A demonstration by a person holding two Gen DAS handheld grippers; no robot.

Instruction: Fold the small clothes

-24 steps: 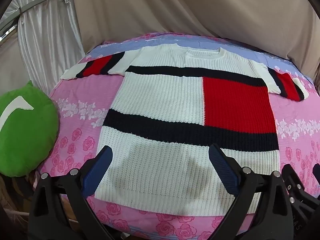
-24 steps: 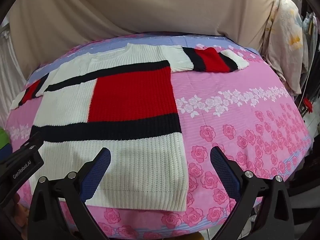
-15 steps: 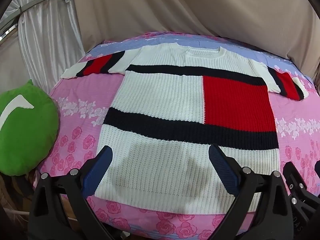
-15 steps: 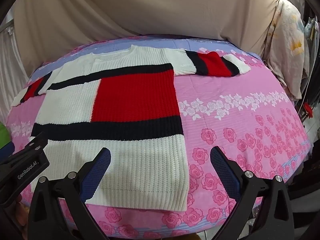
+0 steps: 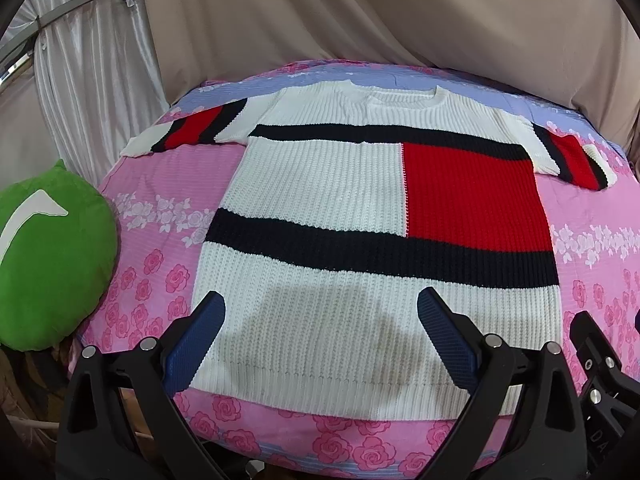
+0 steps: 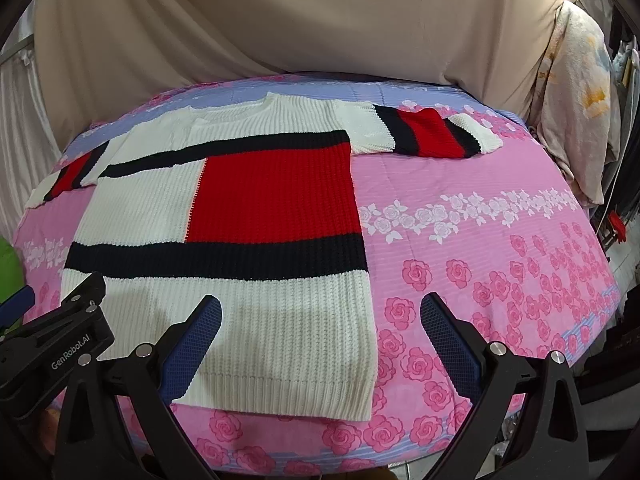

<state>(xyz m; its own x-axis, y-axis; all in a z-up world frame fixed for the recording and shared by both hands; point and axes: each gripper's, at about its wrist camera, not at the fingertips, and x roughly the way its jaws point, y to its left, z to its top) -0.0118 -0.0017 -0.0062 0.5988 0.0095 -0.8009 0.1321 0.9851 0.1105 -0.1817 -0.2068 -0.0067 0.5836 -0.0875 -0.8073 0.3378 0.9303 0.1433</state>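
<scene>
— Anything different from a moment ago?

— Small shifts only. In the right wrist view, the left gripper (image 6: 60, 332) reaches further in from 8 o'clock.

— And the white, red and navy knitted sweater (image 6: 260, 200)?

— There its far sleeve at 1 o'clock sits slightly lower. In the left wrist view the whole garment has drifted a touch toward 12 o'clock.

Beige drape (image 5: 400, 20), white curtain (image 5: 92, 64), pink floral bedsheet (image 6: 480, 216)
</scene>
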